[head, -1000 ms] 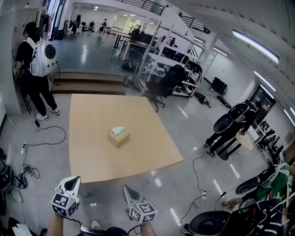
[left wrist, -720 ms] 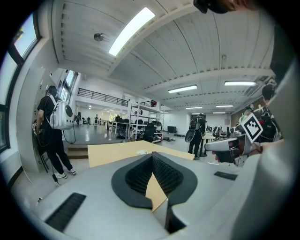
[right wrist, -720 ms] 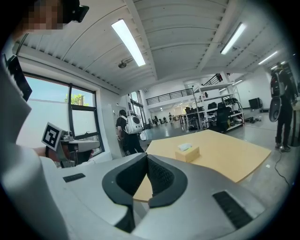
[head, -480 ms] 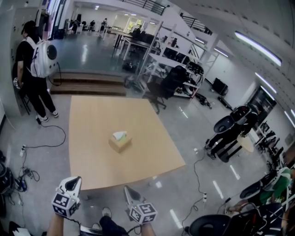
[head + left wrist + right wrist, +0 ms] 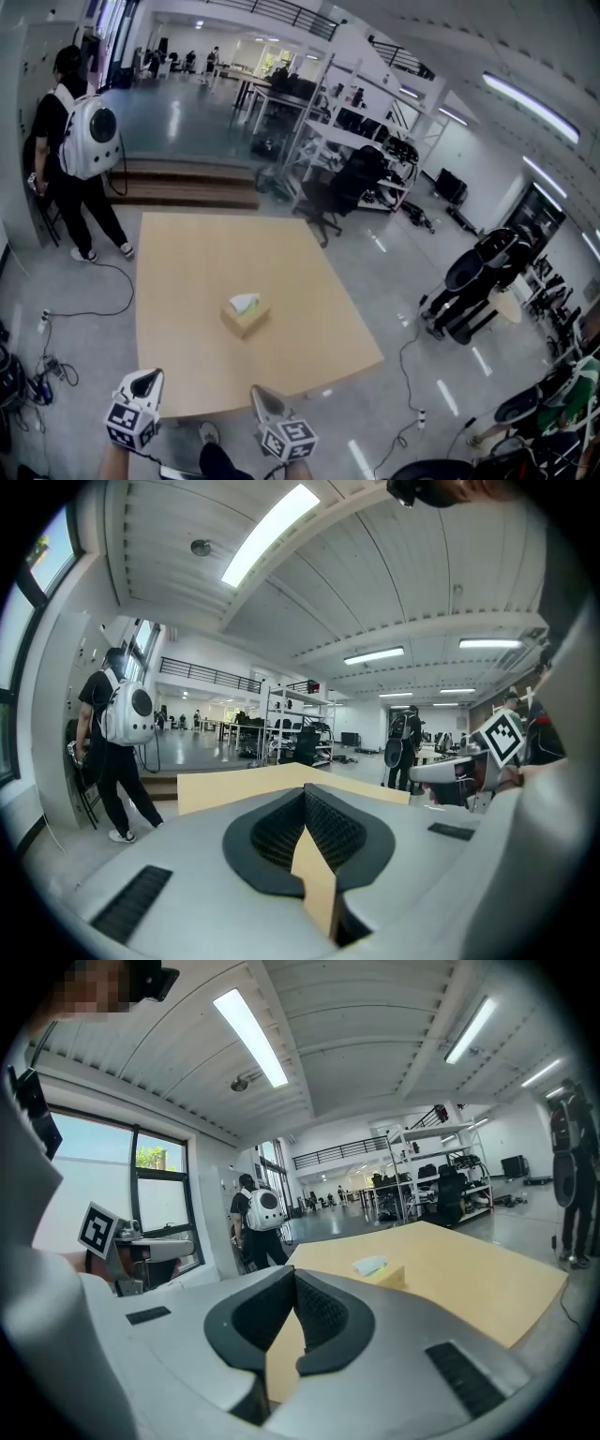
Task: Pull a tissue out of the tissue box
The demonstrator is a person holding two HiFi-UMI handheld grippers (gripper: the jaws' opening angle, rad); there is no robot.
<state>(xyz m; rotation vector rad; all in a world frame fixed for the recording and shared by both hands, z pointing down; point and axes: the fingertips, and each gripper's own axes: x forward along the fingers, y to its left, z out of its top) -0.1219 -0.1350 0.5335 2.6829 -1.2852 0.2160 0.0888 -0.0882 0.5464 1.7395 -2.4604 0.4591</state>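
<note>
we've edged closer to the table point(image 5: 187, 262), tissue box point(image 5: 246, 317) nearer, left gripper point(image 5: 147, 375) and right gripper point(image 5: 262, 395) both pinched together, empty

Left forearm point(image 5: 109, 464) cut by bottom edge; tissue box point(image 5: 246, 317) details indistinct

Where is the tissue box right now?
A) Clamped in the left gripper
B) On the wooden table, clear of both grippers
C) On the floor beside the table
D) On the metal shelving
B: the tissue box sits near the middle of the table, while the left gripper and right gripper are back by its near edge with nothing in them.
</note>
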